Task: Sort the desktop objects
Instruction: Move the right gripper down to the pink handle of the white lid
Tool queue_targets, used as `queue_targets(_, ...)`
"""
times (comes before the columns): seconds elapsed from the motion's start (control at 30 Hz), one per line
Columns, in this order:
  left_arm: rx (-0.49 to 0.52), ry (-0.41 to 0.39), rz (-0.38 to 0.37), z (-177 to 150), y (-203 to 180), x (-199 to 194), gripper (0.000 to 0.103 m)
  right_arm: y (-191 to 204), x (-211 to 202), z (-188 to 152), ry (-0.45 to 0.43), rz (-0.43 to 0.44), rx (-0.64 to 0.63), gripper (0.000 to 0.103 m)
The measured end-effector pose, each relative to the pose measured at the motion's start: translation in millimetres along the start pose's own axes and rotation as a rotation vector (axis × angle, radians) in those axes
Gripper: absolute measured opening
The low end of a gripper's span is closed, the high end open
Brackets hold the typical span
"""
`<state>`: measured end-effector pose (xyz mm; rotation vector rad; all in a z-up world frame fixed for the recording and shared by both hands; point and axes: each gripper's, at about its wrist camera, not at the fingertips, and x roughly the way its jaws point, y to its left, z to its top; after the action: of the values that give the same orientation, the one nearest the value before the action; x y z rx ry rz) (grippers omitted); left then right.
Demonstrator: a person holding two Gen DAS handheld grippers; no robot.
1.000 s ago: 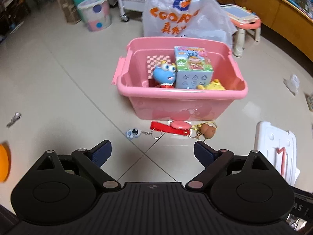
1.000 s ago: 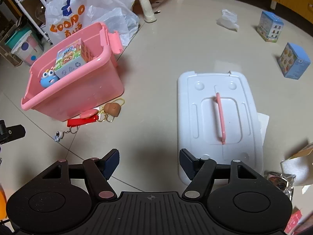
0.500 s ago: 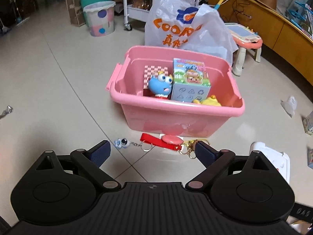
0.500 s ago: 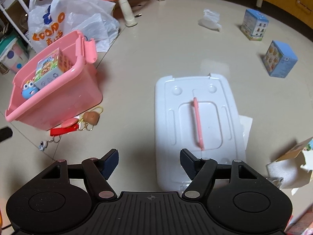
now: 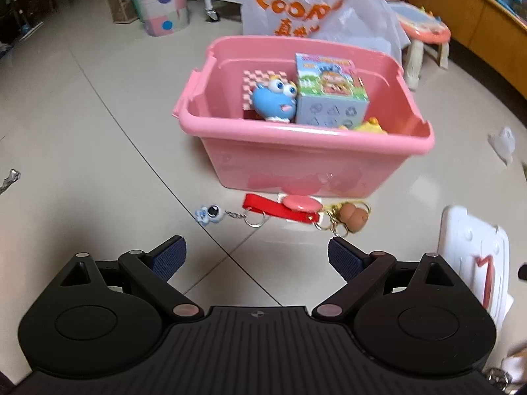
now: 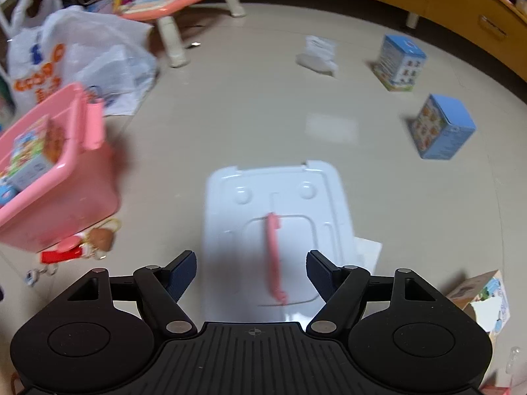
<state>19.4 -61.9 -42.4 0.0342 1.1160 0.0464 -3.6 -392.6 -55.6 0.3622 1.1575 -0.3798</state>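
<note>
Left wrist view: left tool [image 5: 257,256] spread wide open, gripping nothing, hovering over the floor. Just ahead, a pink bin [image 5: 306,161] on the tiles, holding a blue big-eyed toy [image 5: 275,100], a printed toy box [image 5: 329,90] and a bit of yellow toy [image 5: 367,126]. Right in front of the bin, a keychain bunch [image 5: 283,212] lying on the floor: tiny astronaut, red strap, pink disc, brown charm. Right wrist view, pretty blurry: right tool [image 6: 252,275] also wide open and empty, sitting above a white lid [image 6: 296,197] with a pink handle [image 6: 273,256]. Pink bin off to the left, two blue boxes [image 6: 441,128] farther out on the right, well apart from it.
</note>
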Motion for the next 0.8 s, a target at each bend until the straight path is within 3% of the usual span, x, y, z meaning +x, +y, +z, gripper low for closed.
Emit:
queue_targets(0.13,0.014,0.011,-0.01,0,-4,4,0.095,-16,17,11,0.02,-0.022,0.051,0.07)
queue_targets(0.43,0.026,0.044,-0.035,-5,-16,22,0.095,-8,61,20,0.088,-0.046,-0.048,0.07)
queue_targets(0.6,0.074,0.062,-0.036,-10,-24,29,0.095,-11,87,19,0.124,-0.045,-0.027,0.07)
queue_targets(0.8,0.06,0.073,-0.039,-11,-20,33,0.095,-21,111,14,0.169,-0.034,0.022,0.062)
